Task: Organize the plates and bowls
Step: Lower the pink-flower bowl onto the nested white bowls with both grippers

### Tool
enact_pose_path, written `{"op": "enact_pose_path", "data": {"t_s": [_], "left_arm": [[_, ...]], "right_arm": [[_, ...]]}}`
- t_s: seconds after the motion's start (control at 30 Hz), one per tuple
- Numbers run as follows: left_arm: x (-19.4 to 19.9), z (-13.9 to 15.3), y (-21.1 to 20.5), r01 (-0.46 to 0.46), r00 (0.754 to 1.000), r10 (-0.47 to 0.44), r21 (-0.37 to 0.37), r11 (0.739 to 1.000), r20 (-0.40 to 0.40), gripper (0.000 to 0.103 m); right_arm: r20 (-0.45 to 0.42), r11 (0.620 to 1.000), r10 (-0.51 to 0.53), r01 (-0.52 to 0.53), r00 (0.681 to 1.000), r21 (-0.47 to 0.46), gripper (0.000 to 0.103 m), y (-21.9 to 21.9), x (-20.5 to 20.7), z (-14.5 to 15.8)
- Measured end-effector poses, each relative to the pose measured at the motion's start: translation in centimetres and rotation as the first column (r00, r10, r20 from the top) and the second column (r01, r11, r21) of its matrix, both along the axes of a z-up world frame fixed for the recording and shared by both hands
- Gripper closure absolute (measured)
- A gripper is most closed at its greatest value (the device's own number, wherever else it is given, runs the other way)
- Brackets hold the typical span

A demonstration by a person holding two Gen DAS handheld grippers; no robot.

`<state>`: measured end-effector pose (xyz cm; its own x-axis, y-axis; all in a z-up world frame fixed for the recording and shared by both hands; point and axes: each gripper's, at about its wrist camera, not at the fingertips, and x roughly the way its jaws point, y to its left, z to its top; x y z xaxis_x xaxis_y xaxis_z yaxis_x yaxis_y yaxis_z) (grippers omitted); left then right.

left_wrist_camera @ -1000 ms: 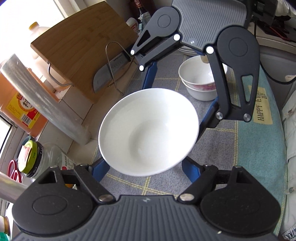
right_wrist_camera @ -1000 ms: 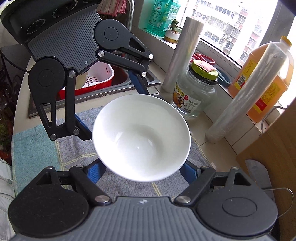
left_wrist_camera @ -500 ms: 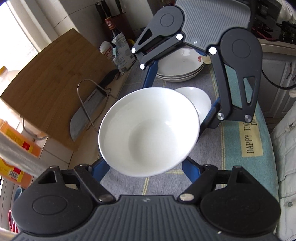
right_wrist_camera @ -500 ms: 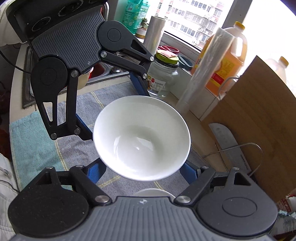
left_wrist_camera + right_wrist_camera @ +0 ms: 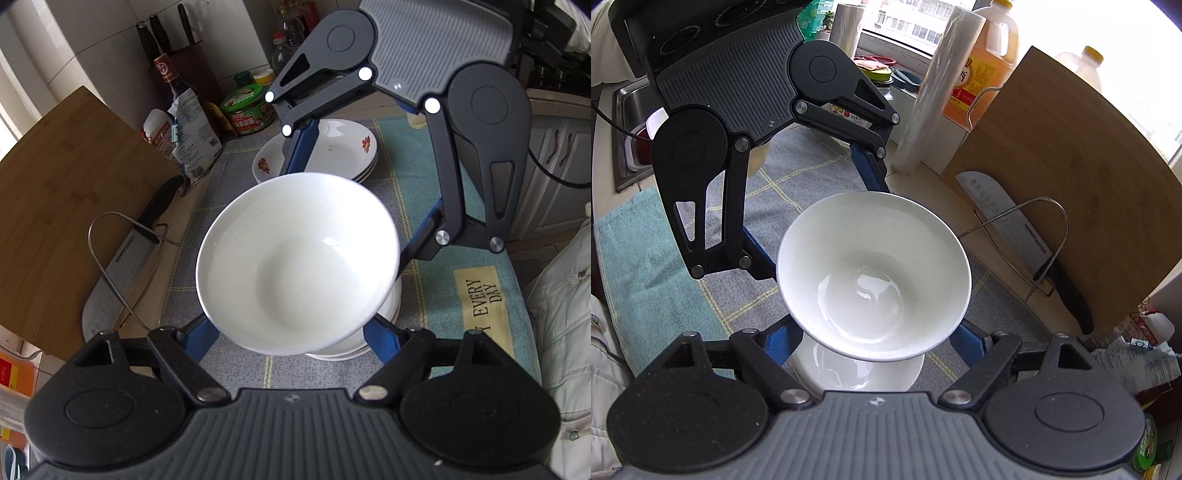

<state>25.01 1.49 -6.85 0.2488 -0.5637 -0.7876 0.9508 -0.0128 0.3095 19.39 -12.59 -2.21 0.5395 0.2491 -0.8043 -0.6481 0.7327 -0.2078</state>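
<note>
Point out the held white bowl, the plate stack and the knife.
held white bowl [image 5: 295,258]: left wrist view, inner wall.
plate stack [image 5: 343,142]: left wrist view, top plate's bare face.
knife [image 5: 1015,218]: right wrist view, flat of the blade.

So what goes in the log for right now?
both grippers: shut on white bowl | bowl: lifted above stacked bowls | plates: stacked behind

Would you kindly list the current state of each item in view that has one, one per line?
White bowl: upright, empty, held off the cloth between both tongs, above the bowl stack.
Left tongs: shut on the white bowl.
Right tongs: shut on the white bowl.
Bowl stack: upright on the cloth, directly under the held bowl.
Flowered plates: stacked on the cloth.
Knife: resting in the wire rack against the cutting board.
</note>
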Motion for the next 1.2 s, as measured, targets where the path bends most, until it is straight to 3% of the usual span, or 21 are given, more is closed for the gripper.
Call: {"op": "enact_pose_path", "data": {"t_s": [0.6,1.2], "left_arm": [[0.4,-1.9,-1.8,-0.019,0.994,0.026,0.067,0.998,-0.108,0.019],[1.0,-2.1,-2.2,-0.022,0.984,0.037,0.090,0.996,-0.172,0.019]], "right_arm": [[-0.077,0.999,0.002,0.002,0.997,0.042,0.014,-1.4,0.3,-3.0],[-0.117,0.997,0.006,0.003,0.993,0.072,0.014,-1.7,0.6,-4.0]]}}
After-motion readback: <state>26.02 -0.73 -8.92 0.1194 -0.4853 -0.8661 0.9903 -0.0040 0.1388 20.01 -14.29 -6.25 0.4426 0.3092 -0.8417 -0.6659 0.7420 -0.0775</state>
